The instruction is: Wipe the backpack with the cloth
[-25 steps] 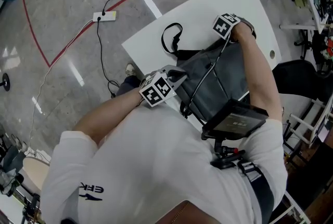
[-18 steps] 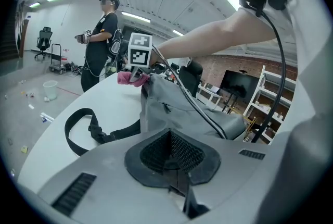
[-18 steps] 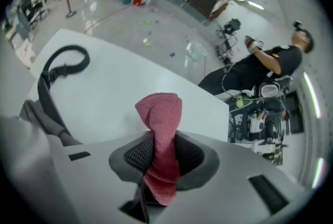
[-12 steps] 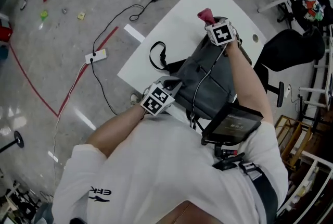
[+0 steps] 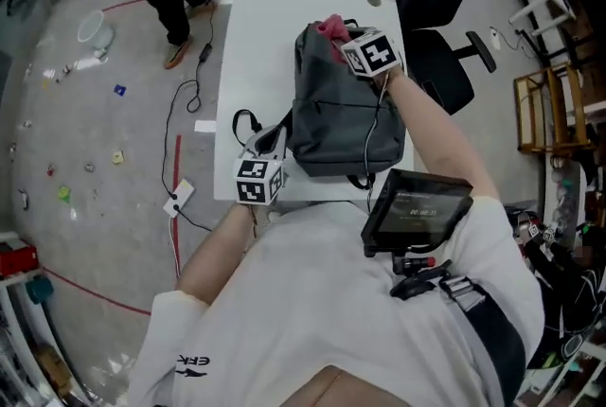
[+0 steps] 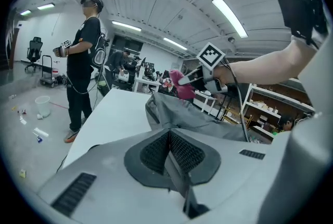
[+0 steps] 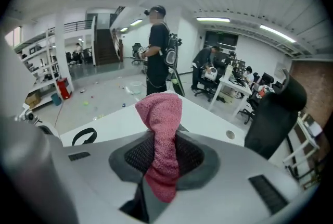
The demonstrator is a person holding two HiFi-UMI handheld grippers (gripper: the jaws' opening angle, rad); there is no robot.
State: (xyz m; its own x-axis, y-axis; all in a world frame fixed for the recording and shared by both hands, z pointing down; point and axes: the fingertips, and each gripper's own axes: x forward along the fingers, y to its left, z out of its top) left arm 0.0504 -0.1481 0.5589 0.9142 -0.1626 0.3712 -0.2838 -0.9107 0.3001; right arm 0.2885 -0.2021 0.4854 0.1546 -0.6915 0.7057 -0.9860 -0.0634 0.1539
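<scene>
Entry: wipe, opening stroke.
- Grey backpack (image 5: 346, 126): flat on the white table (image 5: 256, 36).
- Right gripper (image 7: 162, 165): jaws clamped on the pink cloth (image 5: 329, 26), which sits at the backpack's far end and seems to touch it.
- Left gripper (image 6: 170, 152): jaws pressed together, nothing seen between, at the near-left corner.
- Step, my judgement: stroke is just starting.
- Next: I would draw the cloth toward me with steady pressure and brace with the left.
- Change: a second ago the cloth was hidden; the head view has since swung.
</scene>
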